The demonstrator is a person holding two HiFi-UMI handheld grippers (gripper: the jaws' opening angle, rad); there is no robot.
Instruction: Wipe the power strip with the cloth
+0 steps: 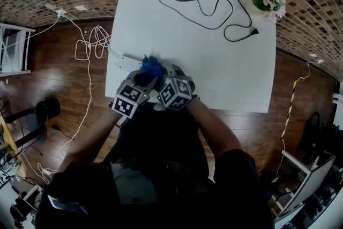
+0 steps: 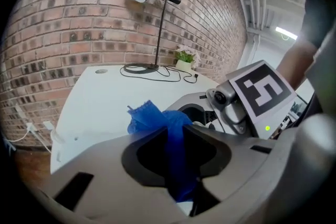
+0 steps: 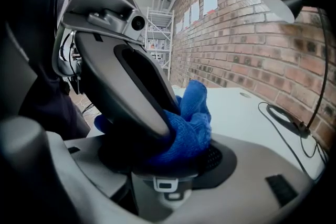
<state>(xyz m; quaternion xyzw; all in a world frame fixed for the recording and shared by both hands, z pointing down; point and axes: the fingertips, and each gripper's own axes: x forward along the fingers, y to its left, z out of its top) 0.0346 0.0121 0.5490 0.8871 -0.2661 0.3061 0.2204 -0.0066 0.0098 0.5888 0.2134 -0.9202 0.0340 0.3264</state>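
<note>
Left fingers: narrow, pinched on the crumpled blue terry cloth, which bulges out past their tips
Right fingers: wide, and as I read it clamped on the near end of the long white plastic power strip to steady it
Strip's place: flat by the left near edge of the white table, cloth pressed on its middle
Progress: wiping looks under way; the strip's far left end lies uncovered, and I can't say which parts are clean
Head view only: the strip's length and its white cord trailing over the floor
Gripper views only: the pinch on the cloth, and the white block between the right fingers
</note>
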